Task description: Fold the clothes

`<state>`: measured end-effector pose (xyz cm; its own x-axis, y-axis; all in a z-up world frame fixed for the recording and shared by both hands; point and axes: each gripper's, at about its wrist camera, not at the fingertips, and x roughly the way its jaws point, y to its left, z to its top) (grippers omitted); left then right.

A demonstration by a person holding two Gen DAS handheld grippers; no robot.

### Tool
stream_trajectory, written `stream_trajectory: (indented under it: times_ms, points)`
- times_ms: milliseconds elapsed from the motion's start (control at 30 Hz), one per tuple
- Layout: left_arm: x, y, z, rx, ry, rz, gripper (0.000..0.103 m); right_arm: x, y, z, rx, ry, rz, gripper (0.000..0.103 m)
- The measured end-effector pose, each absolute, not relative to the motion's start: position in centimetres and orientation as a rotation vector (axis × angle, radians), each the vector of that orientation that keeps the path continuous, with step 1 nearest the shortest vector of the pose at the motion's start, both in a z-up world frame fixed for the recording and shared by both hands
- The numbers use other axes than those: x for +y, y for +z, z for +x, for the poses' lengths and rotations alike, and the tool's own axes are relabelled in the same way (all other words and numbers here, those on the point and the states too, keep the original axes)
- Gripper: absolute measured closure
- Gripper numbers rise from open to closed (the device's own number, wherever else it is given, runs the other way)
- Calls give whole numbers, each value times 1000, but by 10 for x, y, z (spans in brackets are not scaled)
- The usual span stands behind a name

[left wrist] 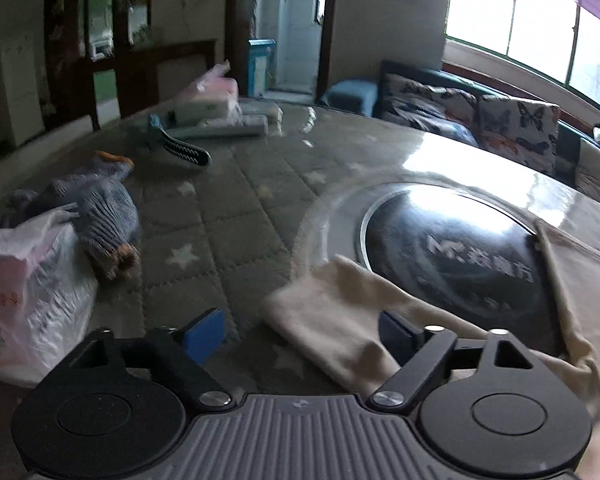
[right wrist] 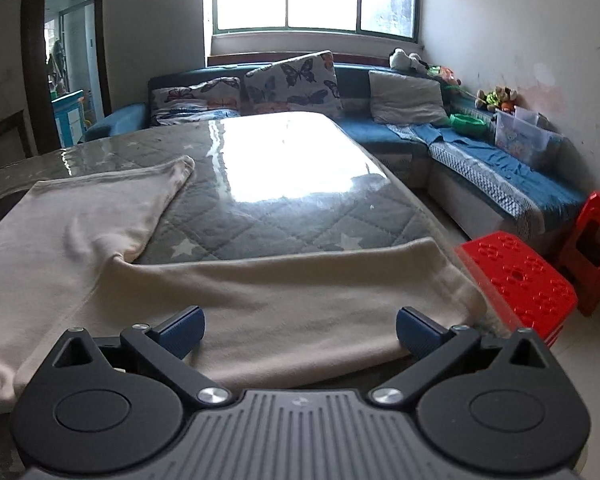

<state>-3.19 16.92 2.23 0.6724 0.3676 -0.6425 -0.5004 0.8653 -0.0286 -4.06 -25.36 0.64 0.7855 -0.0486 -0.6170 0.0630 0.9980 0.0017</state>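
On the left of the desk (left wrist: 228, 208), under its glass top, lie a white plastic bag (left wrist: 28, 296) with contents I cannot make out, and a grey striped plush toy (left wrist: 100, 216). The left claw (left wrist: 300, 336) is partly open and holds nothing; one folded end of the cream soft cotton garment (left wrist: 340, 320) lies between its jaws. The garment (right wrist: 260, 312) spreads over the near desk edge. It seems light and limp, so I would take an edge or corner. The right claw (right wrist: 300, 330) stands wide open above it, empty.
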Motion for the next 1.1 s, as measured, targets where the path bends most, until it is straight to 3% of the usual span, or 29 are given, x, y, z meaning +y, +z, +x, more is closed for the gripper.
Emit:
stream_trajectory:
  times_ms: [33,100,167,433,533,600,633,700,733,767,1033,1100]
  points:
    - [169,22,-31,670,500,-193,37,-255,5,-40,669,-62,27,0]
    - [168,23,-30,652,477,-181,71,-255,4,-40,666,-63,28,0]
    - [168,26,-27,648,463,-172,88,-255,4,-41,663,-63,29,0]
    - [171,27,-15,619,516,-78,92,-256,2,-42,653,-61,33,0]
    - [168,20,-15,637,520,-49,80,-257,2,-41,654,-60,33,0]
    - [167,23,-19,622,530,-45,49,-258,2,-41,655,-61,31,0]
    - [167,25,-21,614,534,-44,43,-258,3,-41,656,-62,30,0]
    - [164,31,-25,599,525,-46,12,-257,4,-40,661,-62,28,0]
    - [161,35,-28,585,515,-46,5,-257,5,-40,666,-59,27,0]
    - [156,39,-32,562,497,-39,0,-257,6,-40,671,-57,25,0]
    - [100,54,-43,562,296,-15,0,-274,14,-53,662,-108,78,2]
    - [83,54,-44,568,254,-7,0,-283,15,-54,669,-130,95,13]
